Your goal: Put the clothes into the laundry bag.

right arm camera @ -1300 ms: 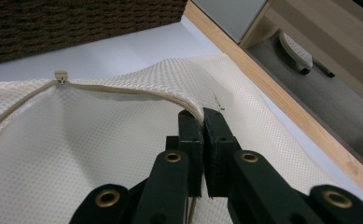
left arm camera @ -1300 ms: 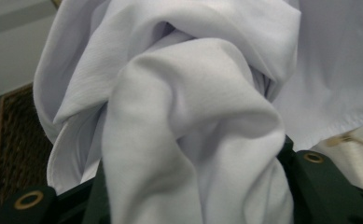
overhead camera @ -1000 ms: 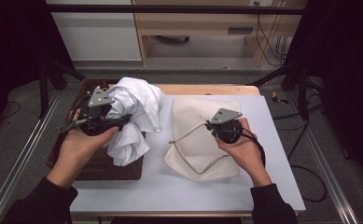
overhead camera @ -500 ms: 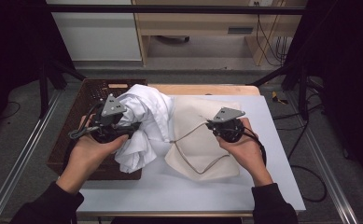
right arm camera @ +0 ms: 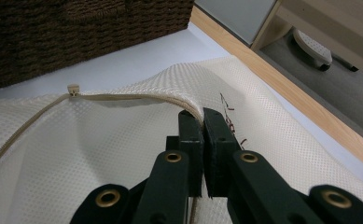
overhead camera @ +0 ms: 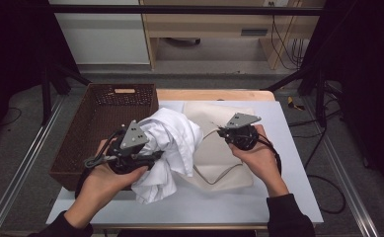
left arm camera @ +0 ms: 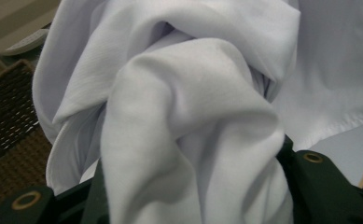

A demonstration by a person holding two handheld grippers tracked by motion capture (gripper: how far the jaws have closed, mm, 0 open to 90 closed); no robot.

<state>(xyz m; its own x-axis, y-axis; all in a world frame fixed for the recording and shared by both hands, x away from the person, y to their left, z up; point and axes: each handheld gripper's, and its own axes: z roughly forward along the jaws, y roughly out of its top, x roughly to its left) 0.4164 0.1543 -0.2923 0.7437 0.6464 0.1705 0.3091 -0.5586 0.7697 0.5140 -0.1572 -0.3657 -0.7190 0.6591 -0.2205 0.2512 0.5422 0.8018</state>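
Note:
A bunched white garment [overhead camera: 174, 140] hangs from my left gripper [overhead camera: 152, 158], which is shut on a thick fold of it above the gap between the basket and the bag. In the left gripper view the cloth [left arm camera: 188, 116] bulges between the two jaws and hides the table below. A cream mesh laundry bag [overhead camera: 219, 158] lies flat on the white table. My right gripper [overhead camera: 221, 132] is shut on the bag's zipper edge [right arm camera: 202, 114] and lifts that edge a little. The zipper pull [right arm camera: 72, 87] sits further along the seam.
A dark brown woven basket [overhead camera: 100, 118] stands at the table's left end, close behind my left hand. The white tabletop [overhead camera: 288, 148] has a wooden strip [overhead camera: 214, 95] along its far edge. Metal rails run along both sides of the table.
My left gripper has carried the white garment to the right, from over the basket to the bag's left edge, and slightly down. The right gripper has kept still on the bag.

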